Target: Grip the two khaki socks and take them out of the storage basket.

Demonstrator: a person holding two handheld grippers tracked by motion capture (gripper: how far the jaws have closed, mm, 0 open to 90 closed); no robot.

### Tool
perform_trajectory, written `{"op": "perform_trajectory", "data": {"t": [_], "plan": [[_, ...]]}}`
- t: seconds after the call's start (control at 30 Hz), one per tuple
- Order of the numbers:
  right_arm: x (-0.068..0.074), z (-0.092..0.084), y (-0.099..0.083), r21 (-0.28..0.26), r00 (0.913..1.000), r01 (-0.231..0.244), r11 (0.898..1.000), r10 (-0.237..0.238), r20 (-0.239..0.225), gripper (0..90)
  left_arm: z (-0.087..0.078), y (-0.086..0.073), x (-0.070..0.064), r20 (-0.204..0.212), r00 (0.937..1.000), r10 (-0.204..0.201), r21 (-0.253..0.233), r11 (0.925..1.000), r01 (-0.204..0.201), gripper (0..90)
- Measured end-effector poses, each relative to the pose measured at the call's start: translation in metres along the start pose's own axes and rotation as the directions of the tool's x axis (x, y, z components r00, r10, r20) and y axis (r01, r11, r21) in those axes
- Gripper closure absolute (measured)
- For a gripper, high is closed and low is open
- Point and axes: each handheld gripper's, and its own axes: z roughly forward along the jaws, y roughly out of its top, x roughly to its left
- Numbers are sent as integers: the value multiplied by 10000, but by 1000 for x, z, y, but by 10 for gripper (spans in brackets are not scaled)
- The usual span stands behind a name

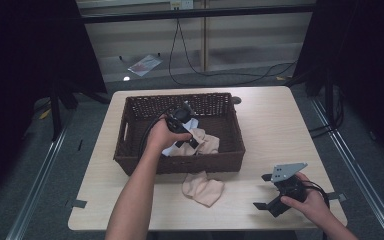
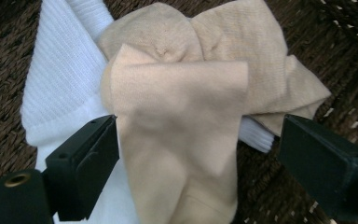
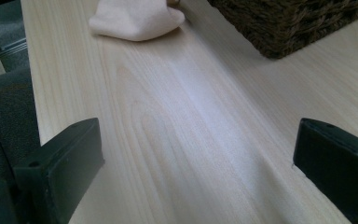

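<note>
Beige fabric socks [image 2: 182, 107] lay bunched inside the dark brown woven wicker basket [image 1: 130, 131], resting on a white ribbed sock [image 2: 60, 74] against the basket's floor. In the high view one more beige sock [image 1: 202, 189] hung over the basket's near wall and spread onto the pale wooden surface [image 1: 270, 130] just in front of the basket. The left claw [image 2: 198, 154] was inside the basket, pointed down at the pile; its two black jaws stood wide apart, one on each side of the topmost beige fold. The jaw on the white sock's side sat right at the edge of that fold, the other stood clear of it, so nothing was gripped. The right claw [image 3: 198, 177] was well apart from the basket, off toward its near right corner, low over bare wood. Its jaws were spread wide with nothing between them, and its view looked back toward the basket's corner and the draped sock.
</note>
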Motion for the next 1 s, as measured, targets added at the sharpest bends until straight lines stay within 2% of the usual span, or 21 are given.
{"op": "perform_trajectory", "data": {"t": [0.03,0.07,0.13,0.17,0.23,0.27,0.43,0.47,0.57,0.6,0.77,0.8,0.97,1.0], "plan": [[0,0,0,0,10000,0,10000,0,0,9,0,0,0,0,10000,0,0,10000,0,110],[0,0,0,-1,10000,23,10000,-23,-10,9,1,0,1,-64,9997,223,-66,9997,-224,105],[0,1,0,19,10000,16,10000,-16,-6,9,4,1,1,-118,9996,246,-228,9994,-248,99],[0,1,0,19,10000,16,10000,-16,-6,9,5,1,3,-50,9996,279,-148,9995,-280,99],[1,1,0,20,10000,13,10000,-13,-13,9,9,0,4,-27,10000,54,-177,9998,-54,86],[1,0,0,-7,10000,32,10000,-32,-2,9,9,0,5,-8,10000,-1,-27,10000,1,85],[0,0,0,-4,10000,28,10000,-28,3,9,14,-1,6,95,9999,-135,-157,9998,136,63],[0,0,0,-8,10000,21,10000,-21,-12,9,15,-1,7,171,9999,13,-109,9999,-11,63],[1,0,0,-2,10000,45,10000,-45,-12,9,19,0,6,225,9995,-218,-332,9992,225,53],[1,0,0,-14,10000,19,10000,-19,-20,9,20,1,7,230,9996,-138,-230,9996,143,53],[0,0,0,-52,10000,16,10000,-17,-65,9,27,2,6,219,9991,-366,-141,9992,369,53],[1,0,0,-13,10000,-25,10000,25,-47,9,28,2,7,120,9995,-300,55,9995,299,54],[1,1,0,1,10000,40,10000,-40,-60,9,29,2,8,-101,9998,-190,106,9998,191,140],[1,0,0,-23,10000,48,10000,-48,-55,9,27,1,8,-71,9999,-84,192,9998,85,240]]}}
